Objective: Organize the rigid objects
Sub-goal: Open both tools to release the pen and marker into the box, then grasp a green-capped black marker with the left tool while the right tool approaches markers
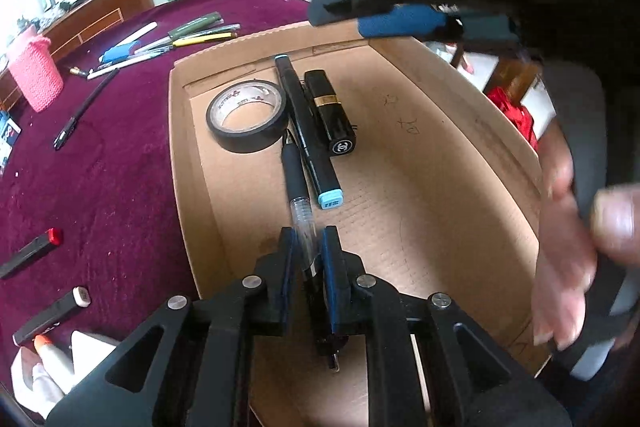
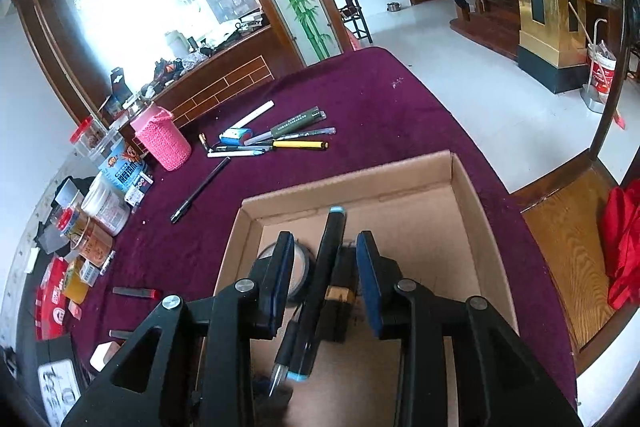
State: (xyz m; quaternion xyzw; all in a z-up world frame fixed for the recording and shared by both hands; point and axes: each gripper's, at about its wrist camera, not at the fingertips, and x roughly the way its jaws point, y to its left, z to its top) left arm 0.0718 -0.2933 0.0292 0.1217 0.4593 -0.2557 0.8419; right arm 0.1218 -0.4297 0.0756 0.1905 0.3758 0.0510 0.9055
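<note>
Left gripper [image 1: 308,247] clamps a clear-barrelled pen [image 1: 298,183] w/ black grip, jaws nearly together on the see-through rear half of the barrel. The pen's tip points away from the camera, toward a roll of black tape [image 1: 248,119], and reaches down to the floor of the cardboard box [image 1: 420,195]. The blue pads [image 1: 329,259] press the barrel from both sides; the pen's back end sticks out behind the fingers.

Right gripper [image 2: 326,275] hangs over the same box [image 2: 472,195], jaws partly apart & gripping nothing. Between its fingers, seen from above, lie the box's contents: a long black marker w/ light-blue caps [image 2: 330,267], a black lipstick tube w/ gold band [image 2: 340,297] just right of it, the tape roll [image 2: 300,267] to the left. Whether the right pads touch any of these can't be told; they appear to stand clear above them. In the left wrist view the right tool [image 1: 400,15] shows at top, a blurred hand [image 1: 568,247] on its handle at the right edge.

In the box, marker [image 1: 308,131] & lipstick [image 1: 332,115] lie side by side, touching, tape just beside. Box sits on a maroon tablecloth [image 1: 100,187]. Loose pens [image 2: 276,139] lie in a cluster beyond the box, near a pink knitted holder [image 2: 162,139]; one black pen [image 2: 200,191] lies apart, nearer the box.
</note>
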